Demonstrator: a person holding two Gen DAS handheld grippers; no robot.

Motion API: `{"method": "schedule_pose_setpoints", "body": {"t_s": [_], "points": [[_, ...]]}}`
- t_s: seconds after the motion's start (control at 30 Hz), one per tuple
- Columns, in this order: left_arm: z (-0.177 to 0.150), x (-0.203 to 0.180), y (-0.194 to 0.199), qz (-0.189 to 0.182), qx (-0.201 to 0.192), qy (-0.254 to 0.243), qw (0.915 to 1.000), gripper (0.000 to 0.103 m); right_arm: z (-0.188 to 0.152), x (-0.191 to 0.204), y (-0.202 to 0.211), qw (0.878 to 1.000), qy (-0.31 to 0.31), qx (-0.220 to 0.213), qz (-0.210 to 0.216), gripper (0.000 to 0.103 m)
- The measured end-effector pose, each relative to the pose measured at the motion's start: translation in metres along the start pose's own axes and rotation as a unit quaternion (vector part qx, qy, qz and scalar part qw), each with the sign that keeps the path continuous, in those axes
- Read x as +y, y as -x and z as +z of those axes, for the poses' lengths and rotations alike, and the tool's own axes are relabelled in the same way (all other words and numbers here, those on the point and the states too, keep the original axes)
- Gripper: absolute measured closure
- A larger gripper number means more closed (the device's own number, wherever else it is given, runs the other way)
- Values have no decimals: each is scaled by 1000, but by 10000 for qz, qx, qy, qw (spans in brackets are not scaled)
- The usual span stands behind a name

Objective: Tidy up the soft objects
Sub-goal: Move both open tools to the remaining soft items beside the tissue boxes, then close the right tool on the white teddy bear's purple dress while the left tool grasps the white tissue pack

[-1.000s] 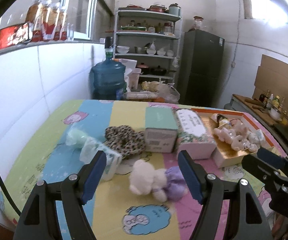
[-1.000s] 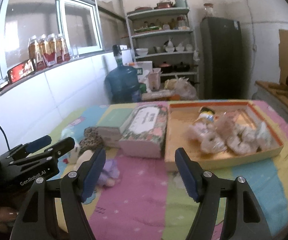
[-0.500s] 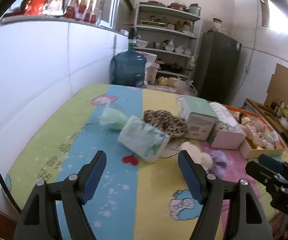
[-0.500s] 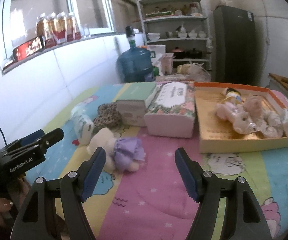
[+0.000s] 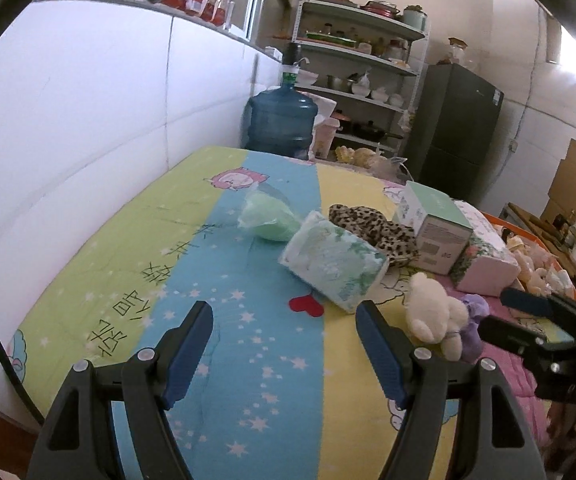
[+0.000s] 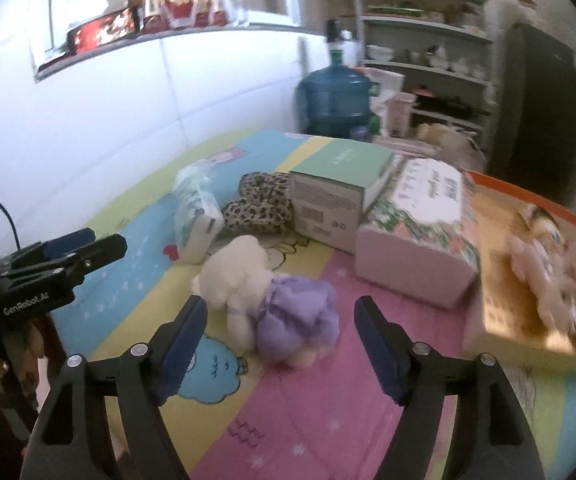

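Note:
A white plush toy in a purple dress (image 6: 264,296) lies on the colourful table cover, just ahead of my open, empty right gripper (image 6: 280,320); it also shows in the left wrist view (image 5: 439,316). A wrapped tissue pack (image 5: 333,266) lies ahead of my open, empty left gripper (image 5: 284,324), with a leopard-print cloth (image 5: 371,230) behind it and a green soft item in clear wrap (image 5: 268,220) to its left. The orange-rimmed box (image 6: 499,328) at the right holds several plush toys (image 6: 555,268).
A green-topped carton (image 6: 335,196) and a floral tissue box (image 6: 419,236) stand between the soft items and the box. A white tiled wall runs along the left. A blue water jug (image 5: 282,124), shelves and a dark fridge (image 5: 455,136) stand beyond the table.
Both grippers have swung left. The left gripper pulled back, so the tissue pack now lies ahead of it. The right gripper has come close to the plush toy. Both stayed open.

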State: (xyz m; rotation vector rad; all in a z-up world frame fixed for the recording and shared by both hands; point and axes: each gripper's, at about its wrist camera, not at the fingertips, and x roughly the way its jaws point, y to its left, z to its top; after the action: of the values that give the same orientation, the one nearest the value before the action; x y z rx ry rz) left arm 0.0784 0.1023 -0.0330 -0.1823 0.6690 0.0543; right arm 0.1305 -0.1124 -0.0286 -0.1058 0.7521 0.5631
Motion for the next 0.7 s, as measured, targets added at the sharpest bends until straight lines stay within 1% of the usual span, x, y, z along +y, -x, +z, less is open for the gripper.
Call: {"method": "schedule_pose_setpoints", "body": {"t_s": [0.07,0.17,0.3,0.47,0.57,0.63,0.7], "points": [[0,2,-2,27,27,39,10000,29,7,-1,-7,9993,281,99,224,25],[0,4,-7,49,73,93,9999,29,15,2,-19,9951,851,268,414,25],[2,6,-13,66,128,147,9998,29,22,7,-34,9845,1484,466,816,25],[4,7,-18,120,170,187,9996,29,20,9,-52,9742,1801,832,1080,25],[5,6,-21,103,218,223,9995,29,16,9,-61,9714,1819,1015,1137,25],[7,5,-24,69,248,231,9994,29,12,8,-65,9720,1749,1096,1127,25],[8,2,-26,35,274,226,9994,29,9,6,-66,9751,1593,1138,1038,51]]}}
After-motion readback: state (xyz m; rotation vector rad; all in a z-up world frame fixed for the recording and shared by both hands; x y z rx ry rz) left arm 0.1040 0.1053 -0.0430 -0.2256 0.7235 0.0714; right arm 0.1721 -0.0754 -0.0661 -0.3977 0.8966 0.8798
